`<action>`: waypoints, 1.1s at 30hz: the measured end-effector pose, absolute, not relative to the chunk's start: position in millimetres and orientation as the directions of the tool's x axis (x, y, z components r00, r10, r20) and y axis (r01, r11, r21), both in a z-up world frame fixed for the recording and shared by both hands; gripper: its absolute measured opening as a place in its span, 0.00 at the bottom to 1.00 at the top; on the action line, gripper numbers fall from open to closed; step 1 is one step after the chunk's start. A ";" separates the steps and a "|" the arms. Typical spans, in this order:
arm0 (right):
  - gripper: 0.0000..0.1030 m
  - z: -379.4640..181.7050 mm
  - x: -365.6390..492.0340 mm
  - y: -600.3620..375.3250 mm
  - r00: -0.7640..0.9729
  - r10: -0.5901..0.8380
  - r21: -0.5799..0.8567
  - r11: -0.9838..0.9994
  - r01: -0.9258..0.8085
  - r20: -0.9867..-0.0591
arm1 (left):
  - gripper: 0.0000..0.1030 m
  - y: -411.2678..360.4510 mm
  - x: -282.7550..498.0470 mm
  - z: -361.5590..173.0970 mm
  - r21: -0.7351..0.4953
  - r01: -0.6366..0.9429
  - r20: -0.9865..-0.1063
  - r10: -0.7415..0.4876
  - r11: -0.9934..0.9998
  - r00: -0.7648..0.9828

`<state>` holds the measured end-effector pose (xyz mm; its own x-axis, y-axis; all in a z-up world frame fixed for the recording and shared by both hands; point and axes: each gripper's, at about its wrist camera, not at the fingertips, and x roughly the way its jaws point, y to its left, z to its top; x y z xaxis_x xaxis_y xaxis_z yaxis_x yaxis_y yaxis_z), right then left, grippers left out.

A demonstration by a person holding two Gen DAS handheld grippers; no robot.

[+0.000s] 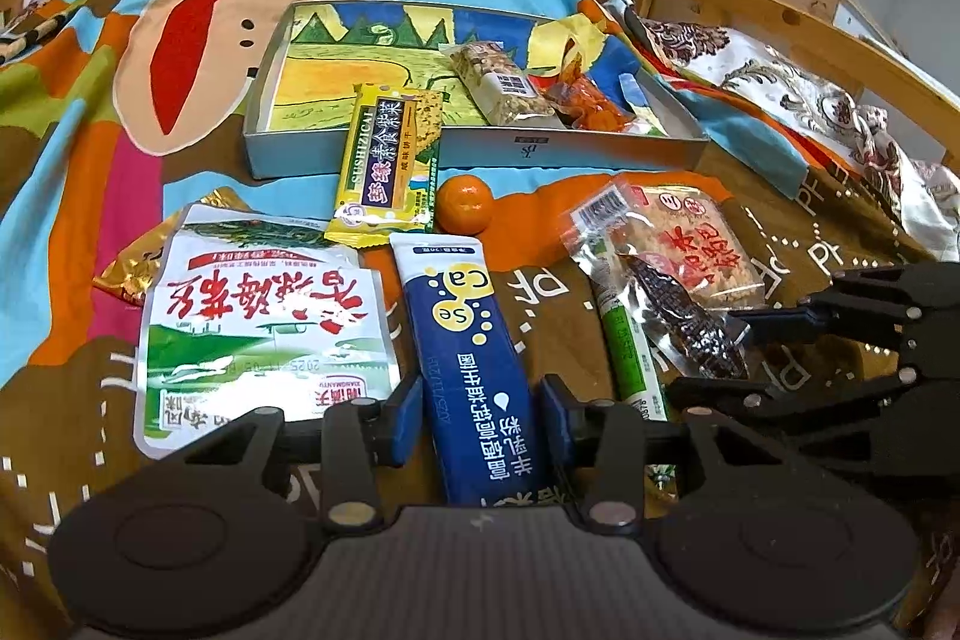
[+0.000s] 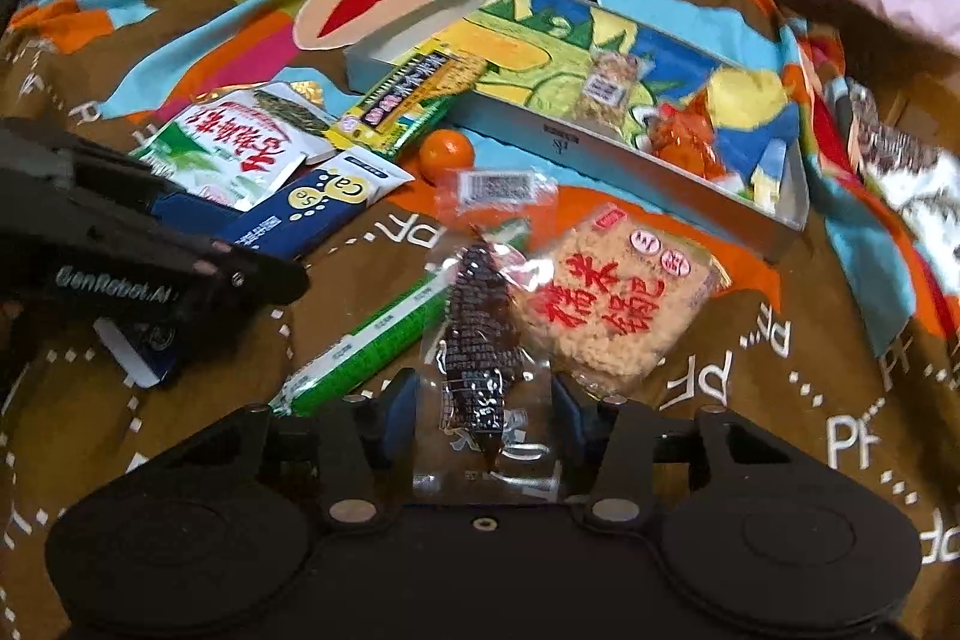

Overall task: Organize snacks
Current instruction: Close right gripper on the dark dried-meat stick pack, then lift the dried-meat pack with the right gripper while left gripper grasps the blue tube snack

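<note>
The left gripper (image 1: 480,421) straddles the near end of a long blue sachet (image 1: 465,358) lying on the patterned bedspread (image 1: 78,196); its blue pads sit at the packet's edges, but whether they actually press cannot be told. The right gripper (image 2: 483,415) is placed around a clear packet with a dark snack (image 2: 483,340), and its hold is equally unclear. Just left of that packet lies a green stick pack (image 2: 372,352), just right a rice cracker pack (image 2: 618,304). Farther off, a small orange (image 1: 463,205) sits near the shallow box (image 1: 480,157), which holds a granola bar (image 1: 501,85) and an orange-red snack (image 1: 585,100). A yellow seaweed cracker pack (image 1: 387,166) leans over the box's near wall, and a white-green pouch (image 1: 258,316) lies left of the sachet
</note>
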<state>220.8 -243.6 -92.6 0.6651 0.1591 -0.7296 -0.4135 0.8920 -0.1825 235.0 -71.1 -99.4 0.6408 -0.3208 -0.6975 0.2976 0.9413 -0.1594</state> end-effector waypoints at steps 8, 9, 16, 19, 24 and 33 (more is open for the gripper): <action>0.47 -94.4 196.4 -220.0 0.792 0.072 -0.501 0.739 -0.451 -0.606 | 0.41 -67.8 230.1 -97.5 -0.190 0.280 -0.690 -0.331 0.941 0.644; 0.47 -94.3 195.1 -219.3 0.803 0.070 -0.522 0.726 -0.448 -0.592 | 0.40 -67.7 229.4 -97.2 -0.191 0.278 -0.688 -0.331 0.941 0.646; 0.47 -87.1 195.2 -222.7 0.858 0.045 -0.581 0.718 -0.383 -0.511 | 0.39 -69.3 222.6 -92.9 -0.186 0.274 -0.664 -0.326 0.943 0.672; 0.47 -83.2 196.9 -224.3 0.868 0.044 -0.576 0.731 -0.366 -0.495 | 0.38 -71.0 221.6 -90.2 -0.200 0.265 -0.651 -0.330 0.943 0.683; 0.47 -73.7 197.8 -229.4 0.882 0.043 -0.565 0.753 -0.337 -0.469 | 0.36 -78.4 219.4 -81.4 -0.227 0.270 -0.625 -0.353 0.936 0.697; 0.47 -60.4 196.5 -242.6 0.895 0.038 -0.537 0.788 -0.301 -0.445 | 0.35 -96.5 215.6 -88.7 -0.186 0.253 -0.680 -0.310 0.949 0.664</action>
